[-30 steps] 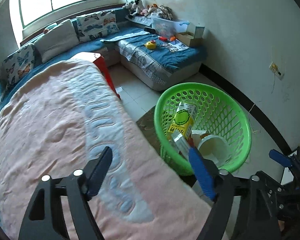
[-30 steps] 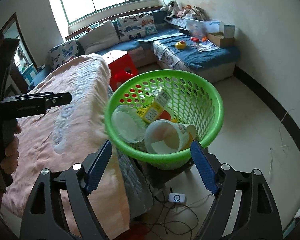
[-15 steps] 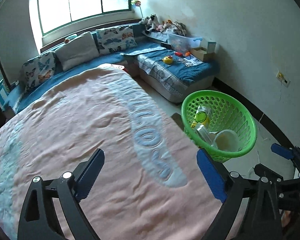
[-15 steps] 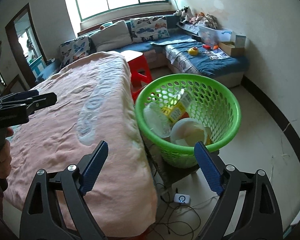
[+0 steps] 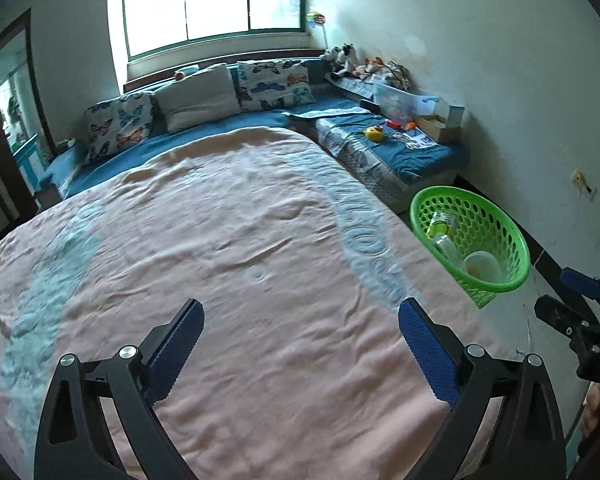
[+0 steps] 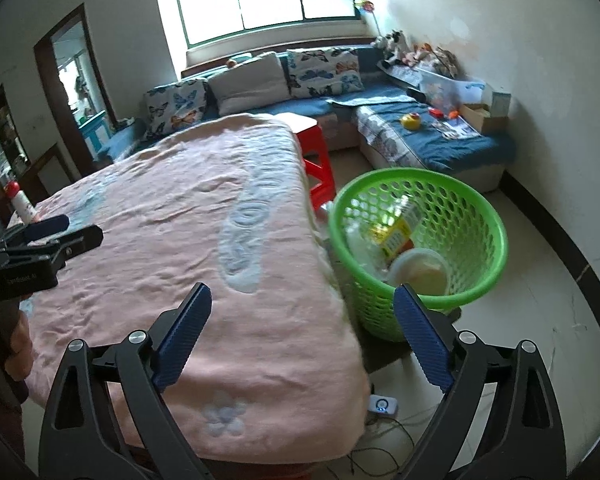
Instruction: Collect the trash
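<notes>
Above the table, your left gripper [image 5: 300, 344] points down over the pink quilted cloth with pale blue pattern [image 5: 228, 248] that covers the tabletop; its blue ribbed pads [image 5: 176, 352] stand wide apart and are opening, with nothing between them but the cloth below. Your right gripper [image 6: 302, 336] hangs over the near corner of the same cloth [image 6: 204, 240], its jaws likewise spread and opening, holding nothing. Beside the table's right edge stands the round green perforated plastic basket [image 6: 476, 216], resting on a low dark stand. Inside it lie the collected items: a yellow and green printed carton [image 6: 398, 234], a white round paper cup [image 6: 420, 272] on its side, and a clear plastic container [image 6: 358, 246] against the near wall. In the left wrist view the same basket [image 5: 496, 220] sits well to the right of your left gripper. A red plastic stool [image 6: 318, 160] stands behind the basket, next to the table. At the far left edge of the table a white bottle with a red cap [image 6: 20, 200] stands upright, near your left gripper [image 6: 48, 236] as seen from the right wrist.
</notes>
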Demonstrator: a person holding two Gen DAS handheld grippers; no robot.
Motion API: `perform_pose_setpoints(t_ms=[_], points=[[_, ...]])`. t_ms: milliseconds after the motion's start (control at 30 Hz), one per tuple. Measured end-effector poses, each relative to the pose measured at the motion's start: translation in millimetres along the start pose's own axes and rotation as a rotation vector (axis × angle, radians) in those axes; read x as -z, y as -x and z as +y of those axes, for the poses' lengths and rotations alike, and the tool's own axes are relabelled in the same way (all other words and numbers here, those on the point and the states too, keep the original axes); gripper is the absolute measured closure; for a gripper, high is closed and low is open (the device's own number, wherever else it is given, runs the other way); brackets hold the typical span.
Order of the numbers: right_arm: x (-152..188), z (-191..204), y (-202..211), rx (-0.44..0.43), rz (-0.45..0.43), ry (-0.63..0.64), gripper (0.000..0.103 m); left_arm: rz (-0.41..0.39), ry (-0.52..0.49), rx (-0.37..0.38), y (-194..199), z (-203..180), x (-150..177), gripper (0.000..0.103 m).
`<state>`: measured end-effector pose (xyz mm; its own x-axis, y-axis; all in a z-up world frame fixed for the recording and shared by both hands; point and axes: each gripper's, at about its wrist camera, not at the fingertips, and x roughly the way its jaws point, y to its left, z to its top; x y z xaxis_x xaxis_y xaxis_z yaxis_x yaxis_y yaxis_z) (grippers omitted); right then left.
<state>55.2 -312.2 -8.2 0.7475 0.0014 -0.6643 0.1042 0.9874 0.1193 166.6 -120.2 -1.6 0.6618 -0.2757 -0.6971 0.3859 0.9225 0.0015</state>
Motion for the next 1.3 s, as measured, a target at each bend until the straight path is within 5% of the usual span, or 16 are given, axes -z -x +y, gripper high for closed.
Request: perform_pose_setpoints(t_ms=[500, 1300], points=[[3, 49, 0, -0.082, -0.004, 0.056, 0.008, -0.029, 0.106, -0.099, 37, 49, 41, 0.007], [14, 72, 7, -0.061, -0.034, 0.105, 0.006, -0.066, 0.158, -0.103, 60, 67, 65, 0.007]])
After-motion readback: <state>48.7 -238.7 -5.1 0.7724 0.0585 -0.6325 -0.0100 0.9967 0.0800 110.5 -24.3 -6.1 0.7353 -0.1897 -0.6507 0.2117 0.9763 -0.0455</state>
